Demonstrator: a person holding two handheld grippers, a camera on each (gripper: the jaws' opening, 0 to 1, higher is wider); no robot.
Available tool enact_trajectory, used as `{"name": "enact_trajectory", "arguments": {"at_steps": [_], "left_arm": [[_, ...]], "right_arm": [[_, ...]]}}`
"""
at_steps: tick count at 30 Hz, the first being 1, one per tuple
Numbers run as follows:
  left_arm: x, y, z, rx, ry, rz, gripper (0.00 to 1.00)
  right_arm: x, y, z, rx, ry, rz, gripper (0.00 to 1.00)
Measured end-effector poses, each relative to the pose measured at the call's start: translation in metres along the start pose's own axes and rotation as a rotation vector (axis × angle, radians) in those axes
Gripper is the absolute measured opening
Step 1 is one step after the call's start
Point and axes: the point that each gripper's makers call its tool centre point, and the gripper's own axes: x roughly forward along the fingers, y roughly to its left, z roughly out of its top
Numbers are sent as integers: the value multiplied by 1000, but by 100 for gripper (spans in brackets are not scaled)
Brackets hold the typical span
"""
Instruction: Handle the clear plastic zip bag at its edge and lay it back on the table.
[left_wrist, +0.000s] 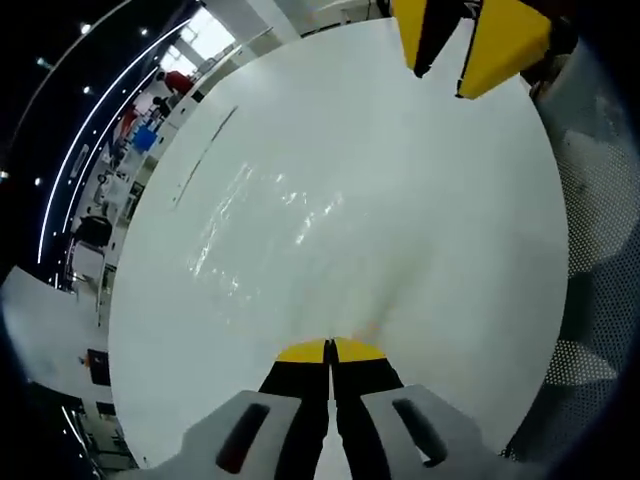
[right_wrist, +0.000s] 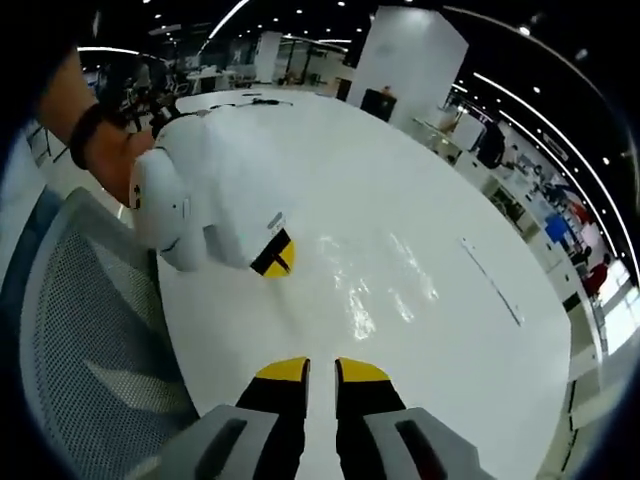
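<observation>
The clear zip bag (left_wrist: 270, 215) lies flat on the white table (left_wrist: 450, 200), visible mainly by its glints and by its thin zip strip (left_wrist: 205, 155). My left gripper (left_wrist: 330, 350) is shut, its yellow tips pinching the bag's near edge low over the table. Across the table, my right gripper (left_wrist: 455, 45) hangs open with nothing in it. From the right gripper view the bag (right_wrist: 385, 290) lies ahead, its zip strip (right_wrist: 490, 280) on the far side. The left gripper (right_wrist: 275, 258), held by a white-gloved hand (right_wrist: 195, 195), touches the bag's left edge. My right gripper (right_wrist: 320, 372) has a narrow gap between its tips.
A grey mesh chair (right_wrist: 90, 330) stands at the table's near side and also appears at the chair (left_wrist: 595, 250) beyond the table's rim. Dark cables (right_wrist: 250, 100) lie at the table's far end. Desks and people fill the hall behind.
</observation>
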Motion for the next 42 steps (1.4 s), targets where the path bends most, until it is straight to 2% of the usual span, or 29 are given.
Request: {"name": "enact_trajectory", "arguments": {"at_steps": [6,14,17,19,22,28,30,31,32,33,36,42], "left_arm": [[12,10,7,-70,16,5,0],[30,13,8,-50,17,-6,0],[24,11,9,-51,6,-10,0],[21,5,12,-98,-21,-42,0],[19,4,11,-96,-25,-39,5],[11,-2,11,-157,-58,-59,13],[14,-10,15,-191,-95,-91,15],[13,-10,14,-188,-91,-89,16],[9,-14,16,-187,-108,-107,19],[7,-17,17,-198,-115,-122,21],[6,-19,19,-194,-124,-128,25],[-5,-23,20,-267,-154,-150,27]], "right_arm": [[3,4,-9,53,1,10,6],[6,5,-11,113,-12,12,7],[7,5,-12,130,-16,12,7],[9,4,-13,146,-19,15,7],[11,3,-13,175,-26,8,11],[20,5,-12,306,-68,28,13],[22,4,-9,383,-105,29,16],[22,4,-9,396,-111,28,18],[22,3,-9,460,-126,28,20],[22,2,-8,478,-133,24,20],[20,0,-9,488,-138,14,21],[20,-3,-17,504,-135,-1,30]]}}
